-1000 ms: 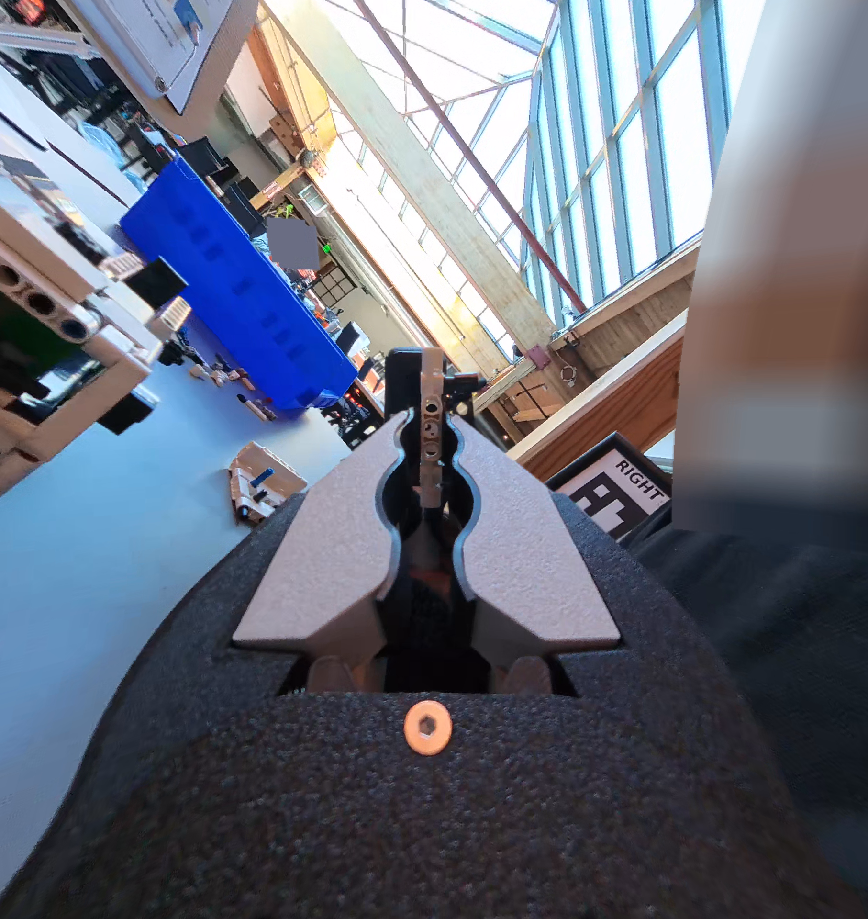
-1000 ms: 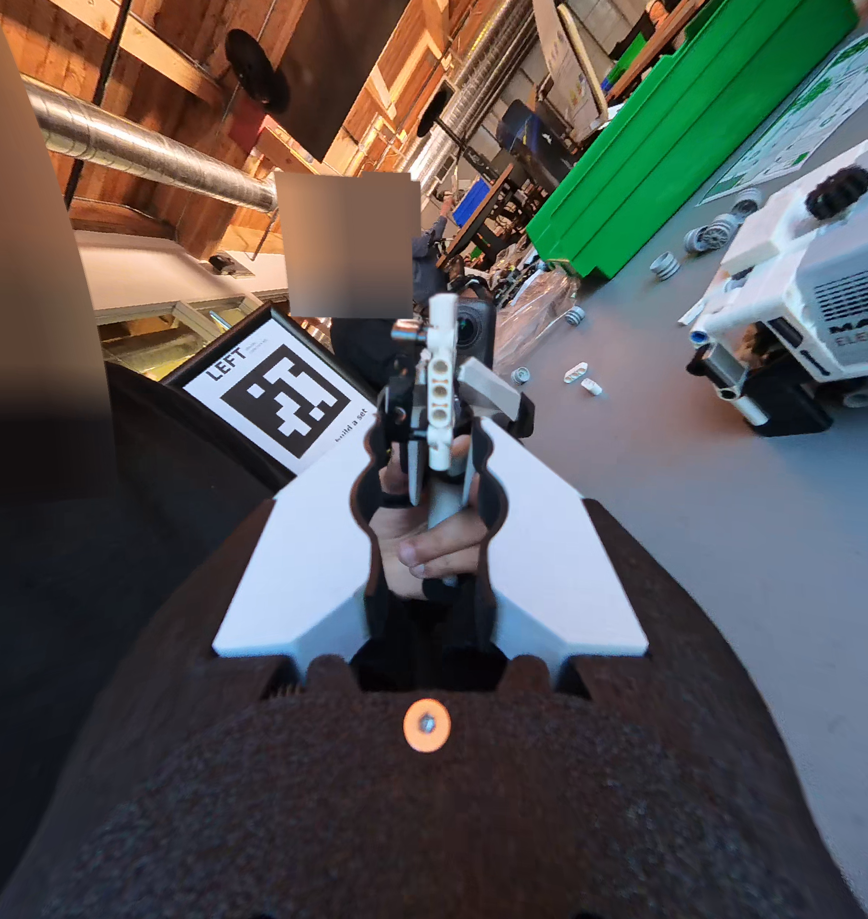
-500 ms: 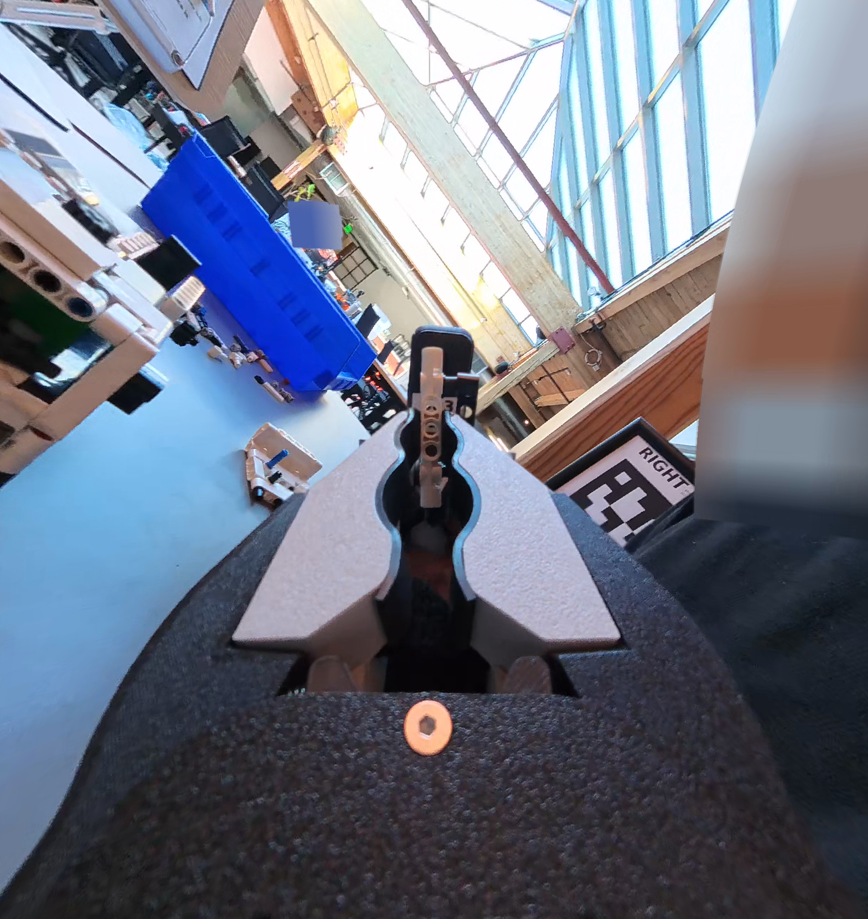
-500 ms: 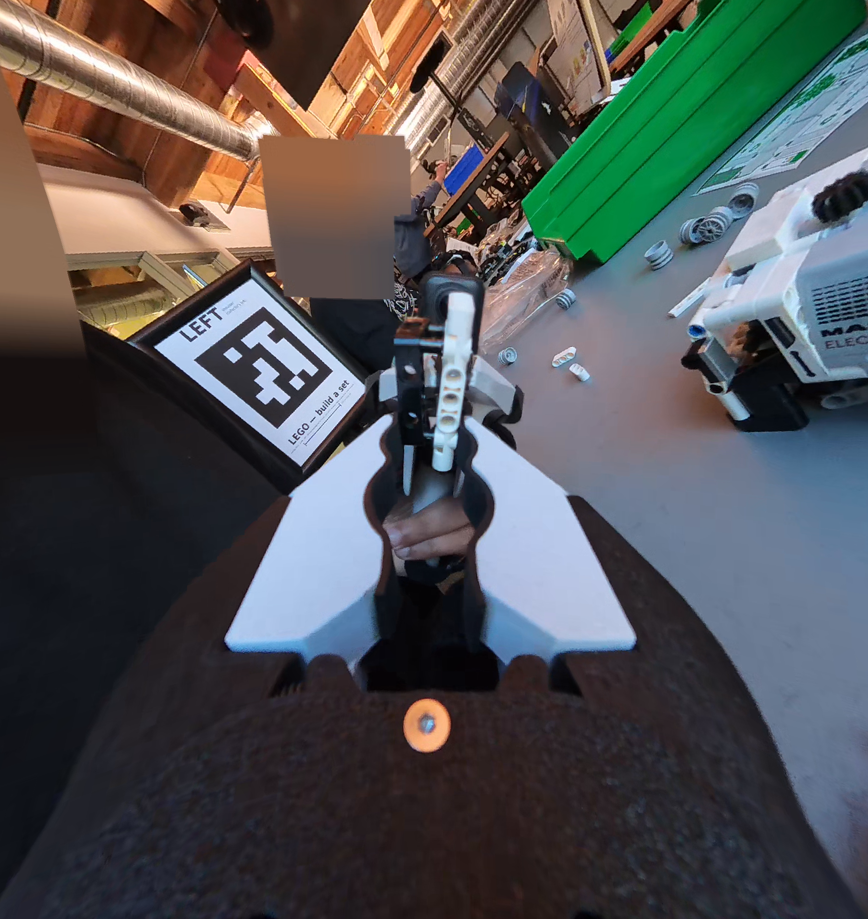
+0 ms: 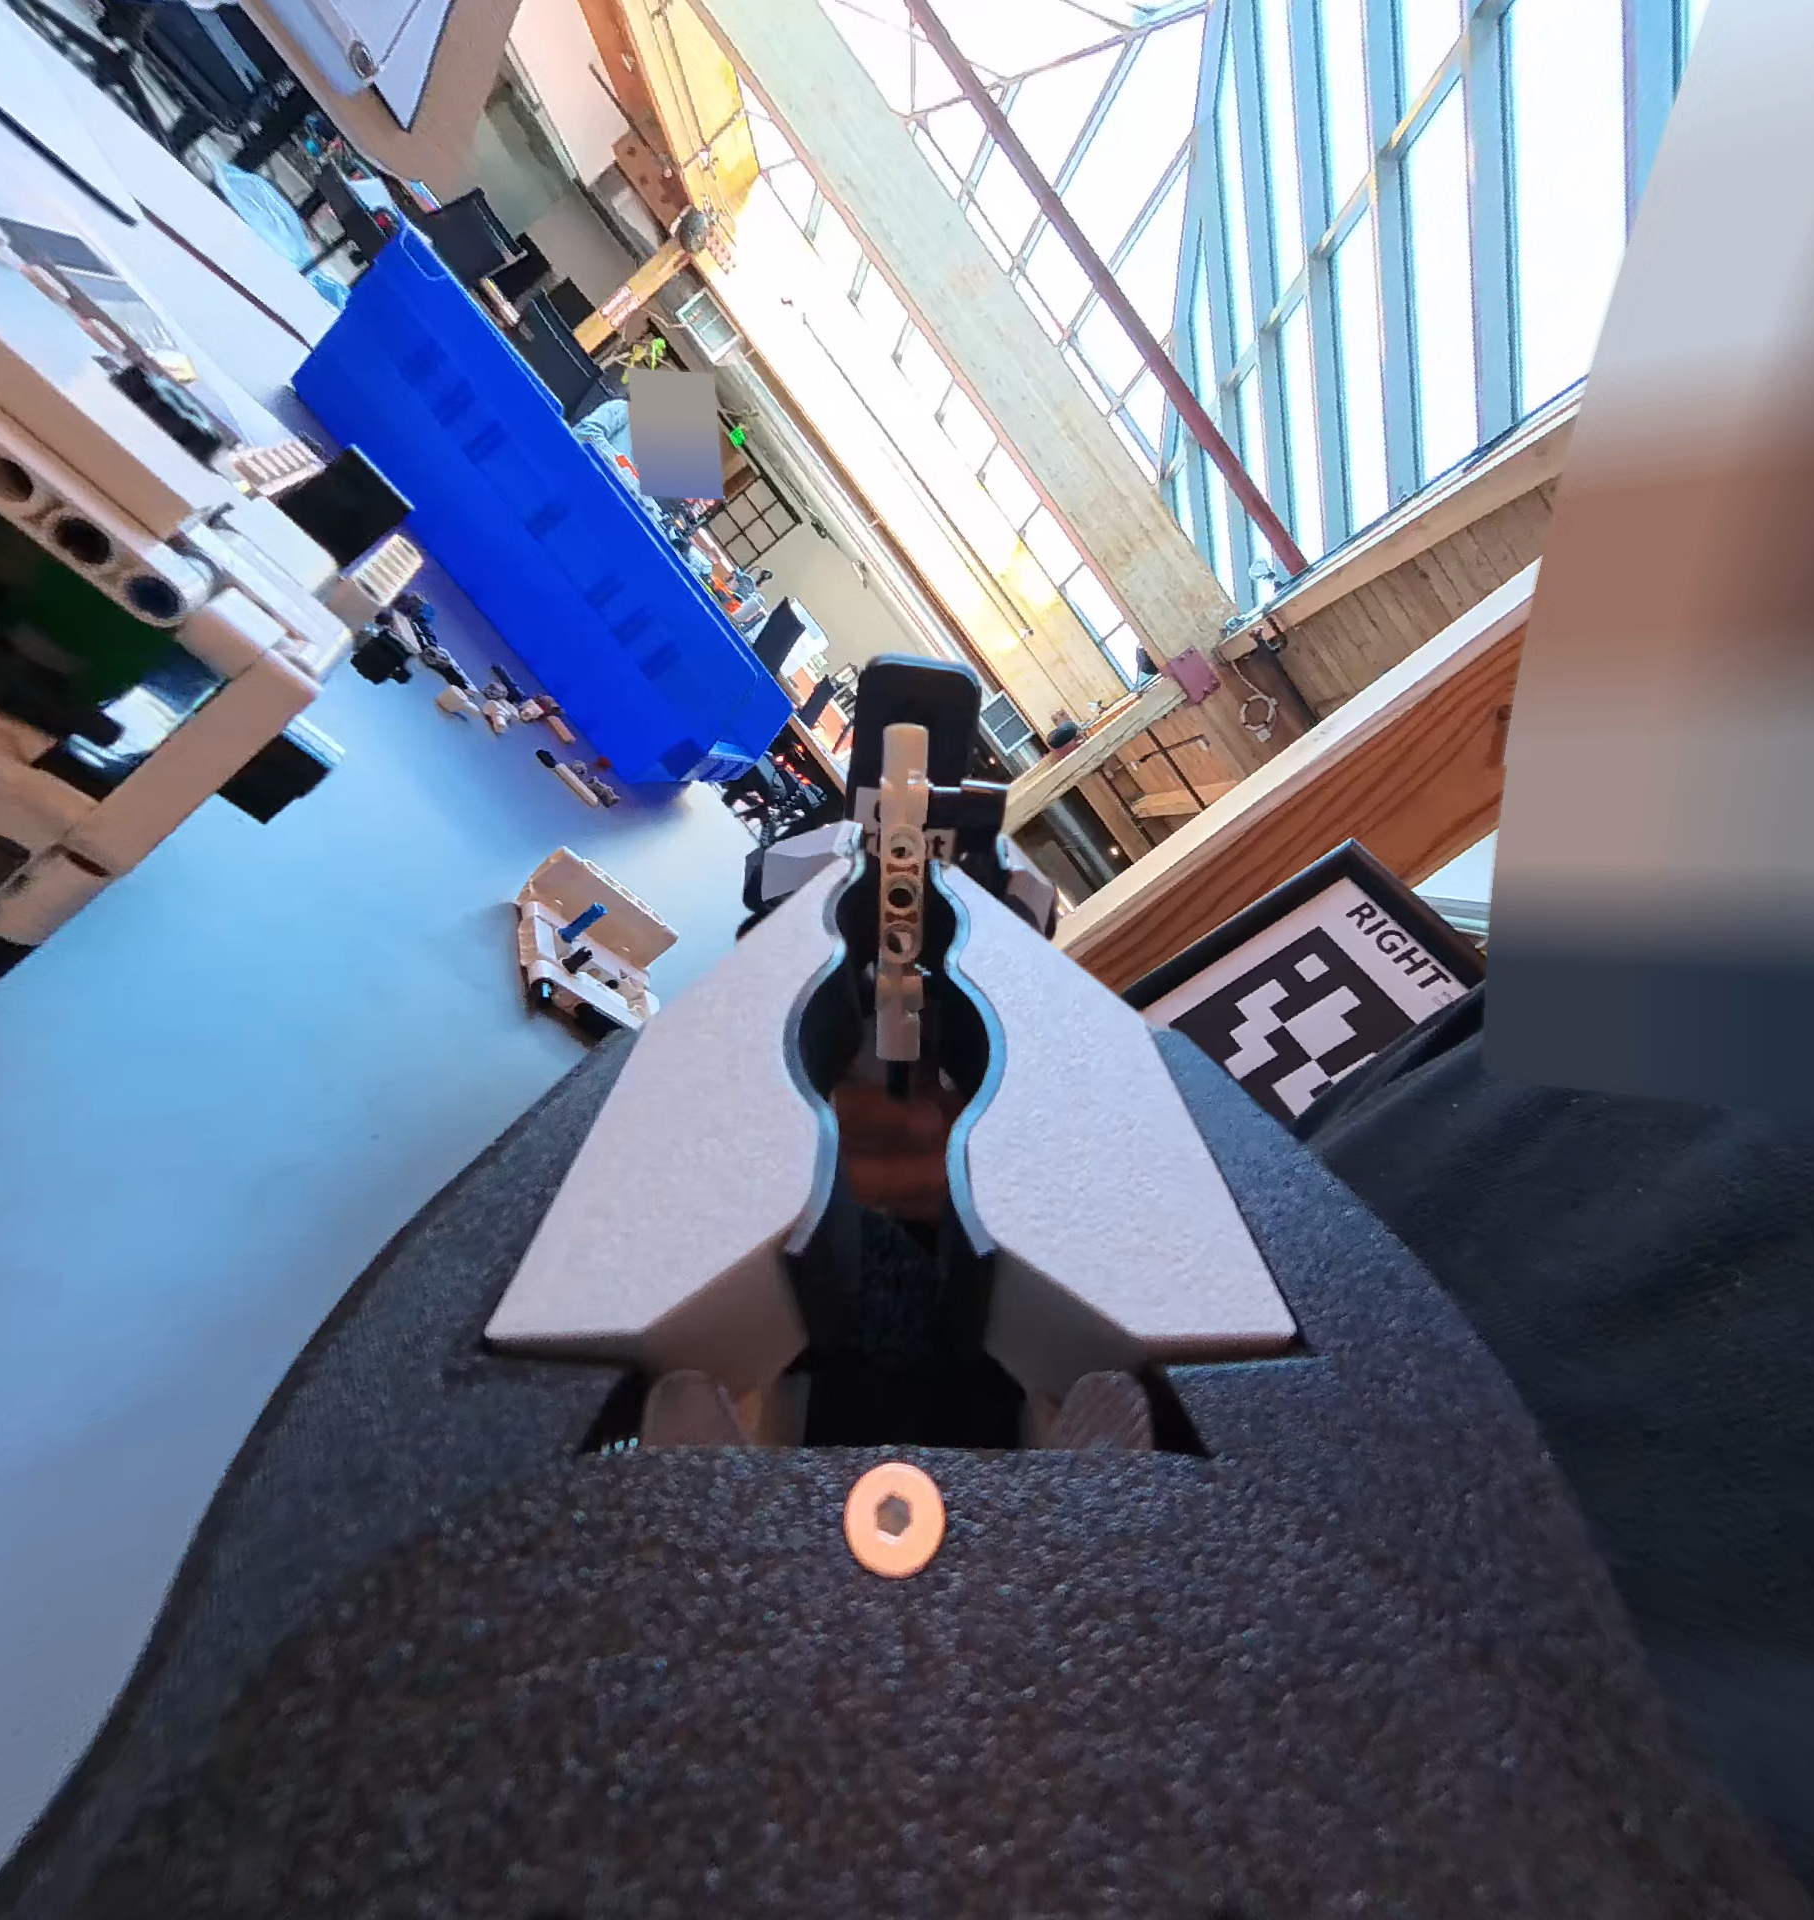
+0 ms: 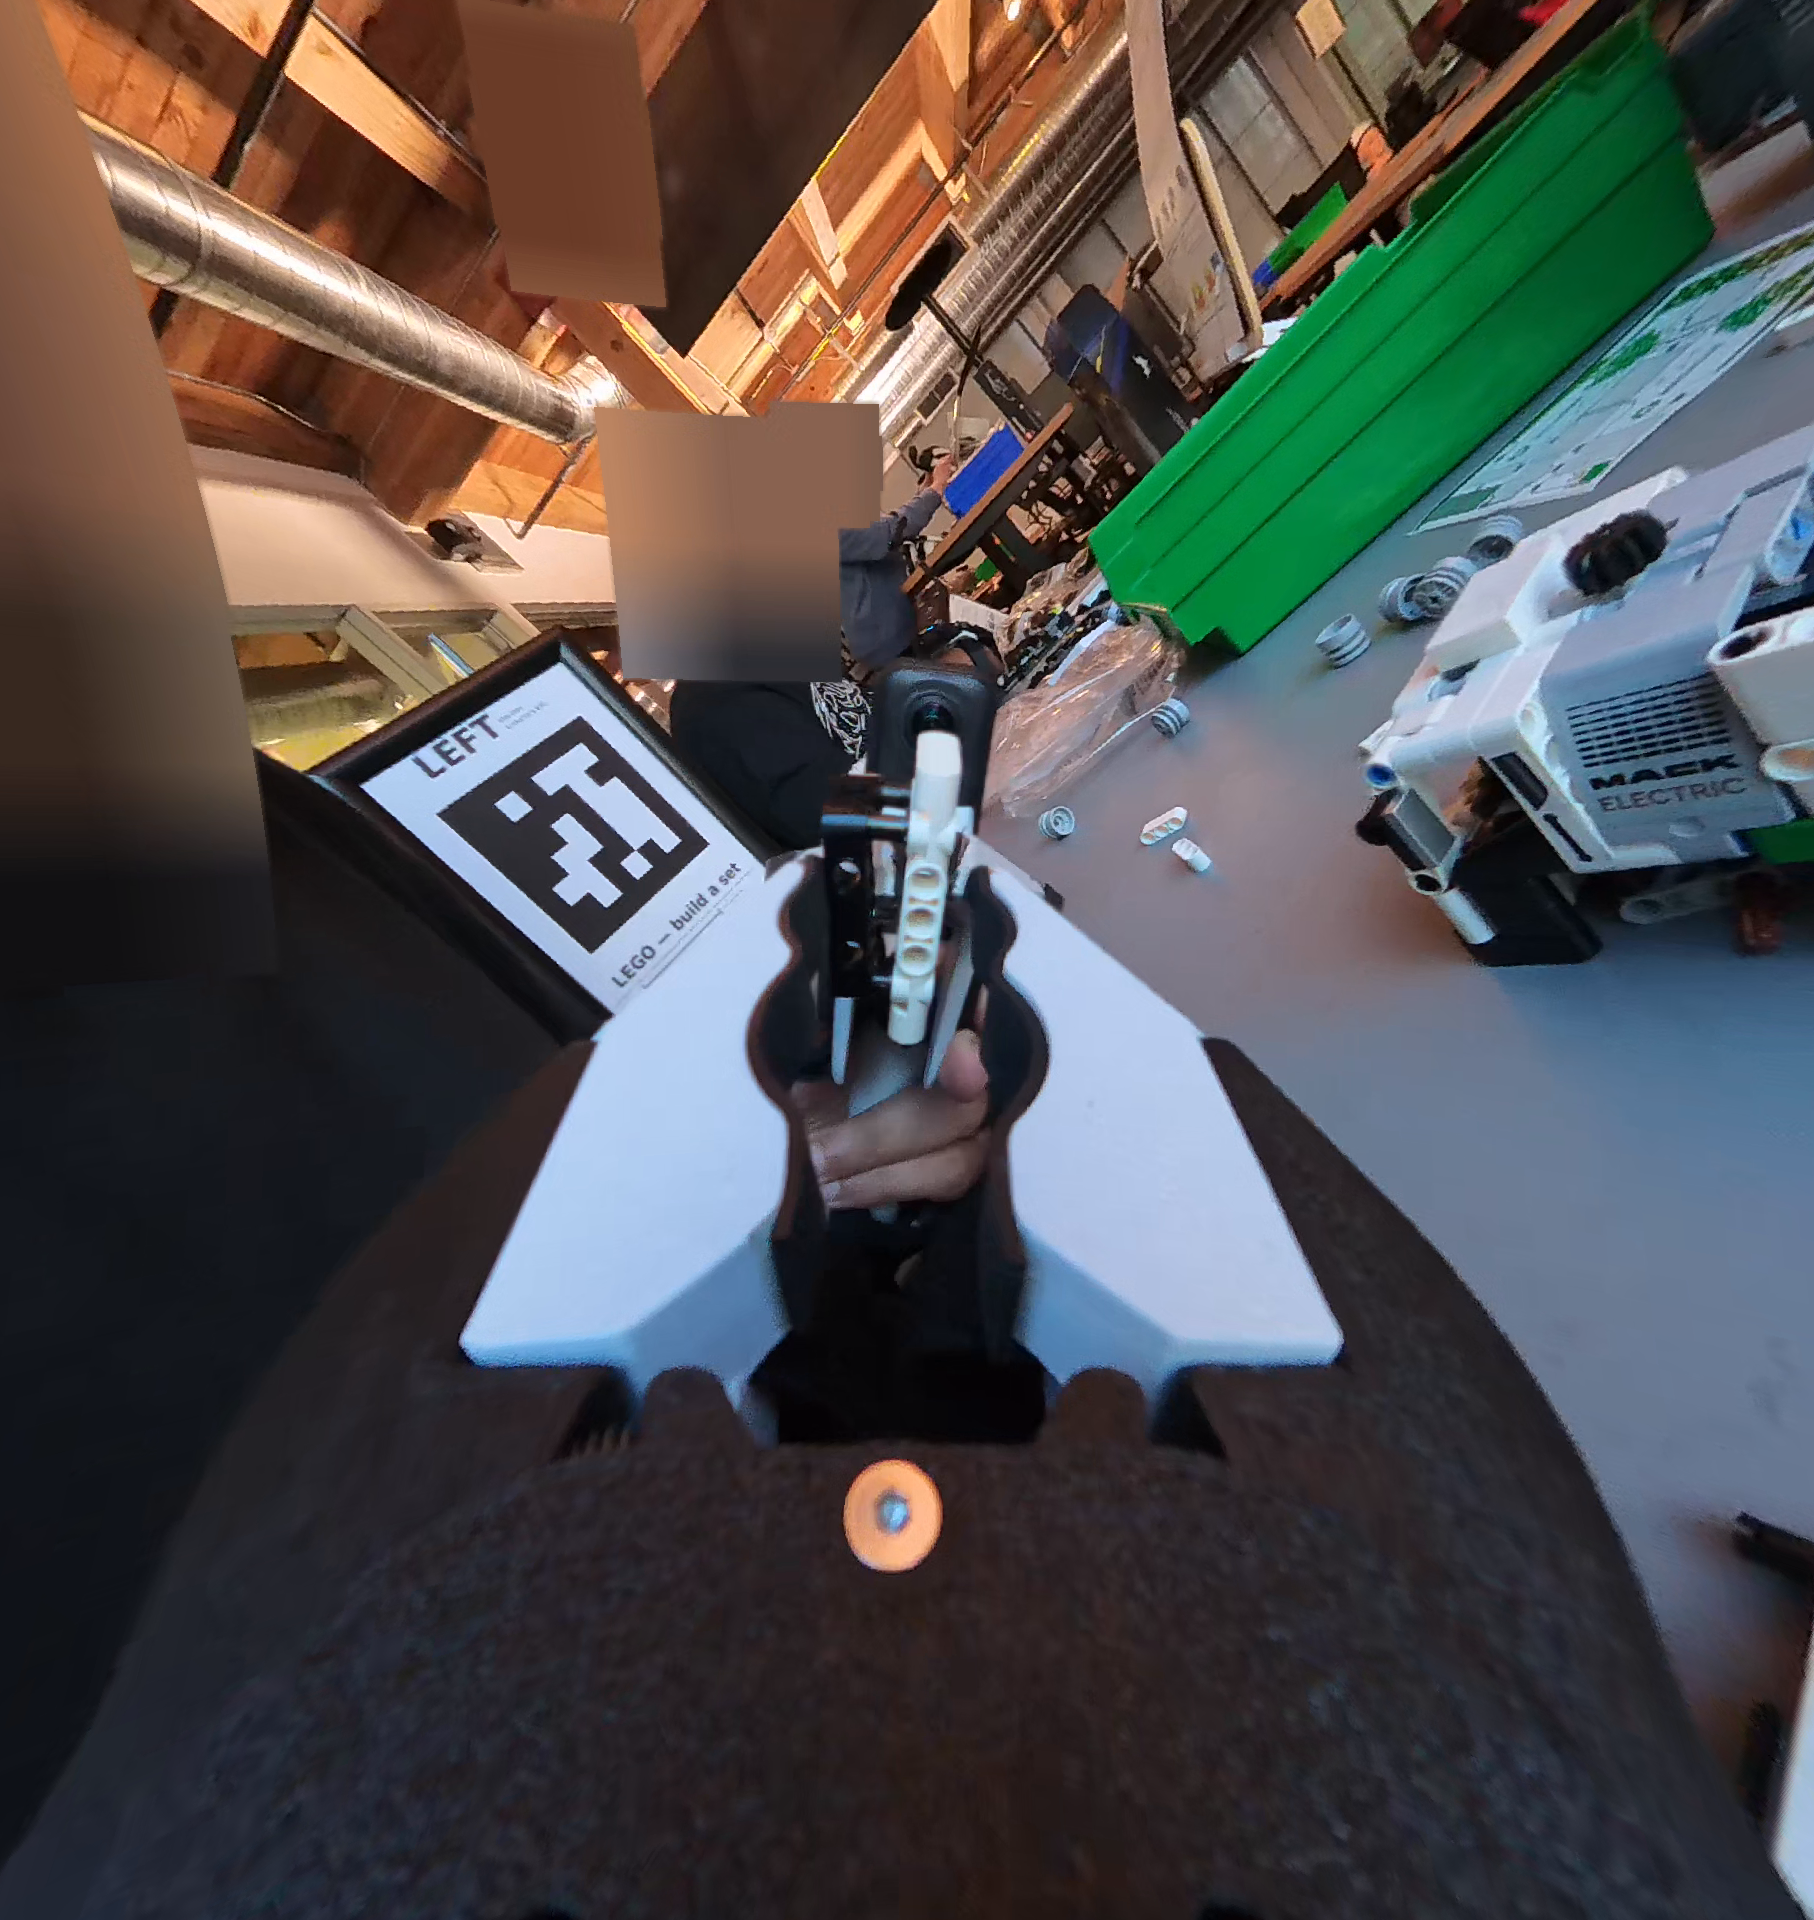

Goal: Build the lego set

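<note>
My left gripper [image 5: 898,883] and right gripper [image 6: 898,894] face each other tip to tip above the table. Both are shut on one small lego assembly: a white beam with holes [image 5: 901,904] joined to a black frame piece [image 6: 846,894]. The white beam [image 6: 924,894] stands upright between the right fingers. The opposite gripper's camera shows just behind the assembly in each view. A partly built white lego truck [image 6: 1609,748] stands on the table to the right; it also shows in the left wrist view [image 5: 103,644].
A small white sub-assembly with a blue pin [image 5: 591,956] lies on the grey table. A blue bin [image 5: 529,540] and a green bin [image 6: 1402,343] stand at the back. Loose white pieces [image 6: 1173,831], grey wheels [image 6: 1422,597], a plastic bag [image 6: 1079,707] and an instruction sheet [image 6: 1661,384] lie about. Left and right tips are no more than a few centimetres apart.
Both grippers have stayed shut on the assembly and shifted together, tilting a little. The truck and the bins have slid sideways in both views.
</note>
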`<state>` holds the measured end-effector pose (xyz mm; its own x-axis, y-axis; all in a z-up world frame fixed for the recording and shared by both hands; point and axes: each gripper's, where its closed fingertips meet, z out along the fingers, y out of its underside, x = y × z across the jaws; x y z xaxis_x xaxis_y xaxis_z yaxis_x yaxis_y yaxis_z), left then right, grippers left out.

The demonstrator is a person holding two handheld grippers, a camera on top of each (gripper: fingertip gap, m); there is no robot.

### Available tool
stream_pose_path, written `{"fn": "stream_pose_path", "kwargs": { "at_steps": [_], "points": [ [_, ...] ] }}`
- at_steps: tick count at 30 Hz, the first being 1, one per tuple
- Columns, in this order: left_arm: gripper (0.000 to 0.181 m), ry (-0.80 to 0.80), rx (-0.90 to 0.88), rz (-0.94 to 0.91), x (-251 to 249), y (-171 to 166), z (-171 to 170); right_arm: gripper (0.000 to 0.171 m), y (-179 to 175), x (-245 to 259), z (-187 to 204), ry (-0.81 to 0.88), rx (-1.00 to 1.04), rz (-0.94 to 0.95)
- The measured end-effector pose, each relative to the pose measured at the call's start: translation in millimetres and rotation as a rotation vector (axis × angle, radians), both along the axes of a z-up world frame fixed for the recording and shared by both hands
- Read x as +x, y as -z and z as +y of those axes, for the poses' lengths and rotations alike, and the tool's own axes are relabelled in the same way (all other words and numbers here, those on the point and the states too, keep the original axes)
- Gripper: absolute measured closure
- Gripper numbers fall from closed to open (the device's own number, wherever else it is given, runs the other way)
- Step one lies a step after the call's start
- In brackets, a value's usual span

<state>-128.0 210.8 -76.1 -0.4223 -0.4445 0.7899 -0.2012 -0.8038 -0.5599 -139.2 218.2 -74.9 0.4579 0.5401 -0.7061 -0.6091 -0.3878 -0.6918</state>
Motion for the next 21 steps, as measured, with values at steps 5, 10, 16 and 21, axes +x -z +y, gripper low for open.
{"fn": "stream_pose_path", "kwargs": {
  "at_steps": [5, 10, 16, 21],
  "points": [
    [0.175, -0.020, -0.020, -0.009, 0.0, -2.6, -1.6, 0.149, -1.6, 1.6, -2.5, 0.018, 0.018, 0.035],
    [0.175, -0.032, 0.043, -0.010, 1.5, -6.7, -0.2, 0.148, -7.3, 3.1, -1.3, 0.049, 0.043, 0.038],
    [0.175, -0.008, 0.028, -0.039, 4.5, -11.9, -2.8, 0.140, -0.8, -10.2, 0.0, -0.025, 0.059, -0.031],
    [0.173, -0.004, 0.050, -0.024, 2.3, -4.7, -6.1, 0.142, 5.1, -13.4, -5.4, -0.064, 0.033, -0.068]
  ]
}}
